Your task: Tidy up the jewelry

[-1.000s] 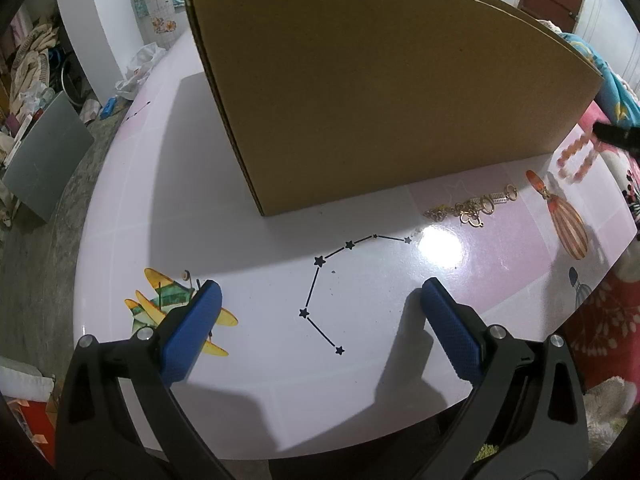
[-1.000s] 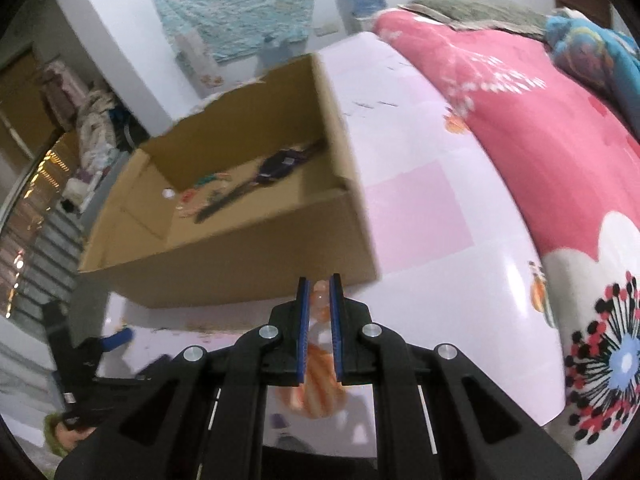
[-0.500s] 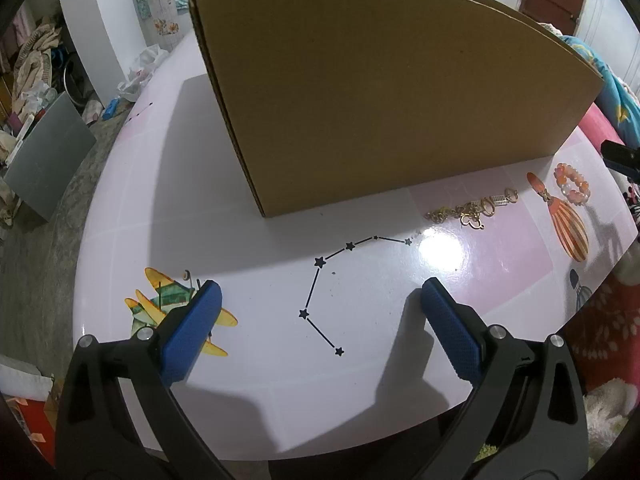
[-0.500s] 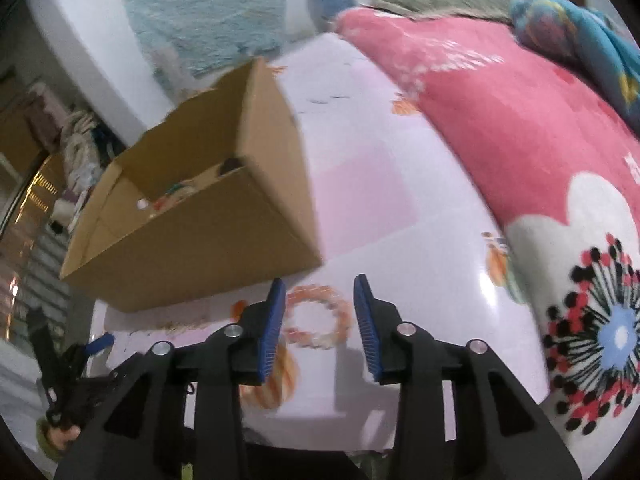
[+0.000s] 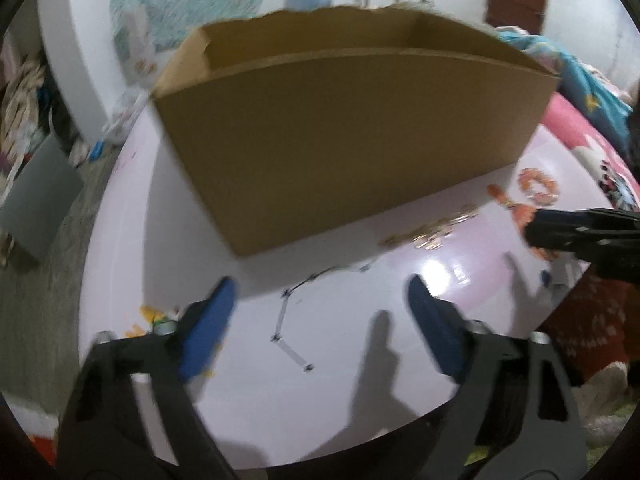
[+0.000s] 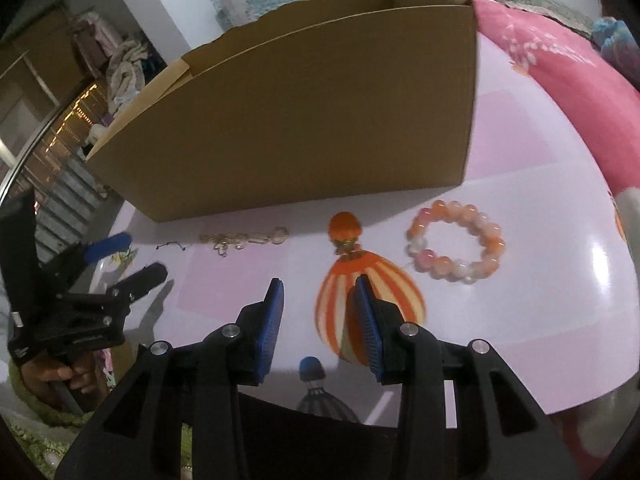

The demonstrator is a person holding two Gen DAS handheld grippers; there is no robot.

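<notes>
Left tongs (image 5: pixel 318 322): we hold them wide apart, gripping nothing.
Right tongs (image 6: pixel 320 322): we hold them parted, gripping nothing.
Bead bracelet (image 6: pixel 456 240): on the bench (image 6: pixel 520 312).

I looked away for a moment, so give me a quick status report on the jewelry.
Both tongs, left and right, open, empty. Bead bracelet and gold chain on table before cardboard box. Nothing blocking either.

Pink blanket (image 6: pixel 568 92), hanging clothes (image 6: pixel 120 68)
</notes>
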